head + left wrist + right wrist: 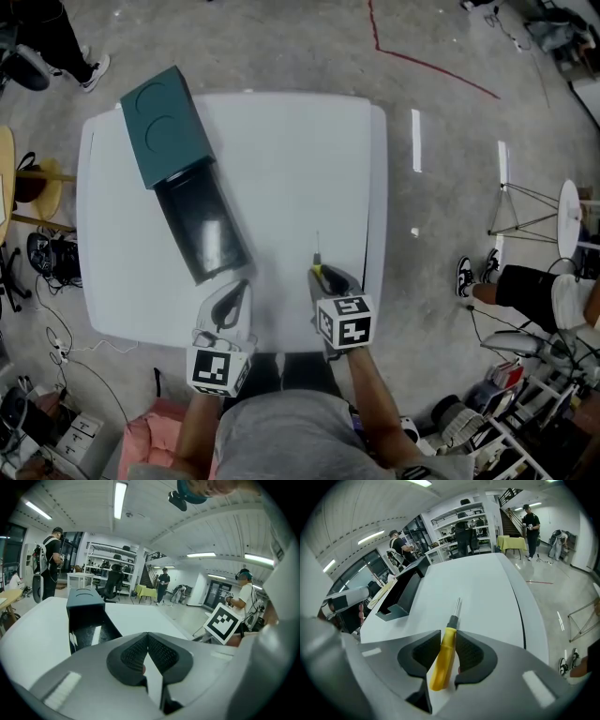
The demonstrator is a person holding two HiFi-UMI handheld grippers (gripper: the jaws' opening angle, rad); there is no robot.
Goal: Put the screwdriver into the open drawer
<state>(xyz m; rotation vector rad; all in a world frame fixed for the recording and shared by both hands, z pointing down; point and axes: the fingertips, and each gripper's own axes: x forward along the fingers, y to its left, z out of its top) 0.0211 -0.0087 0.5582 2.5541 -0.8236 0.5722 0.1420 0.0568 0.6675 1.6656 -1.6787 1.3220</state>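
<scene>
The white bench (300,159) stands on a grey concrete floor (450,141) marked with a red line (422,64), and a teal cabinet (167,127) at its far left has its dark drawer (202,230) pulled open. The right gripper (448,634) has its jaws clenched on the yellow handle of the screwdriver (443,660), whose shaft lies along the bench near the front edge, well apart from the drawer. The left gripper (148,637) rests beside it, jaws clenched together on nothing.

Handle of screwdriver (442,663) was glossy yellow plastic; shaft bare bright metal. Pads (423,652) of right claw (449,634) were black, matt, finely ribbed; shell smooth grey plastic. desk (281,159) smooth white, soft sheen. drawer (202,230) interior dark, glossy. floor (441,112) looked like polished concrete.
</scene>
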